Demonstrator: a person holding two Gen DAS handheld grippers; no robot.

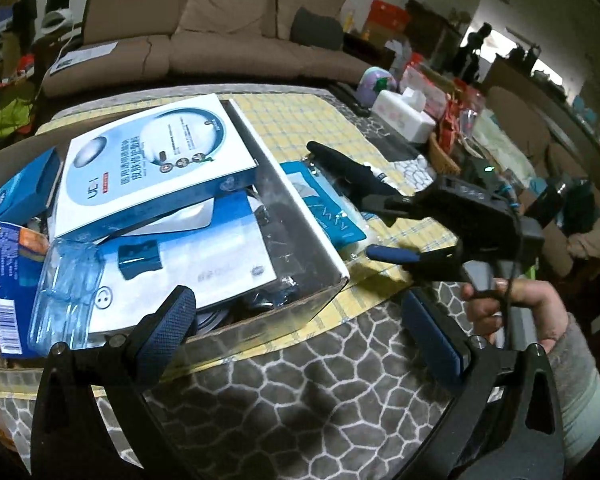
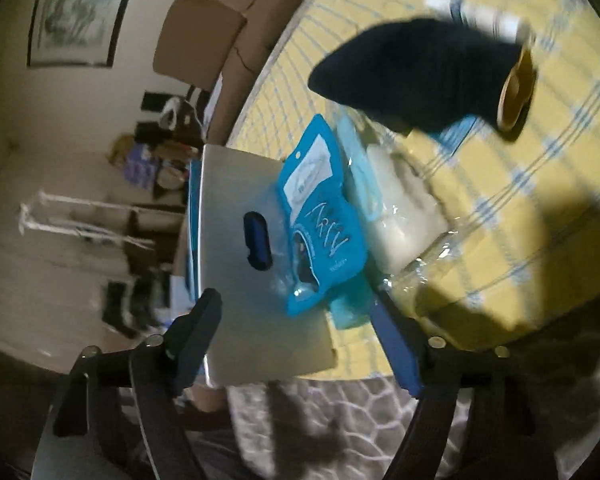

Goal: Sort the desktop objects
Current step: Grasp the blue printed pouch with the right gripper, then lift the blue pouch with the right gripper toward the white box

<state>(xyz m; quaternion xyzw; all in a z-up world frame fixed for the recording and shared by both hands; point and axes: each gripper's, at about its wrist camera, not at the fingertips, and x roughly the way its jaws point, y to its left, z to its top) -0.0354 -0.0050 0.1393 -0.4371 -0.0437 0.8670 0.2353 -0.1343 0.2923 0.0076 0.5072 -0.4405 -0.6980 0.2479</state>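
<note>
Here, working from your left, your left gripper [image 1: 296, 320] hangs with its jaws spread wide and nothing between them, low beside the near corner of the cardboard box [image 1: 324, 280], which is already loaded with a white-and-blue carton [image 1: 148, 172] and other packets. Further right, just past the box's long wall, lies the blue pouch [image 1: 328, 208] on top of a clear-wrapped white pack [image 2: 404, 216], both on the yellow checked cloth [image 1: 300, 120]. Your right gripper [image 1: 342, 198] is the nearer one: it straddles the pouch, jaws wide apart and gripping nothing, the pouch's long axis running roughly along the fingers, away from you. I judge a squeeze across its narrow width is the next call. In the right wrist view a dark blurred shape [image 2: 420, 76] lies beyond; I cannot tell what it is. The cloth covers a grey patterned table cover [image 1: 300, 400], with a brown sofa [image 1: 220, 32] behind.
</note>
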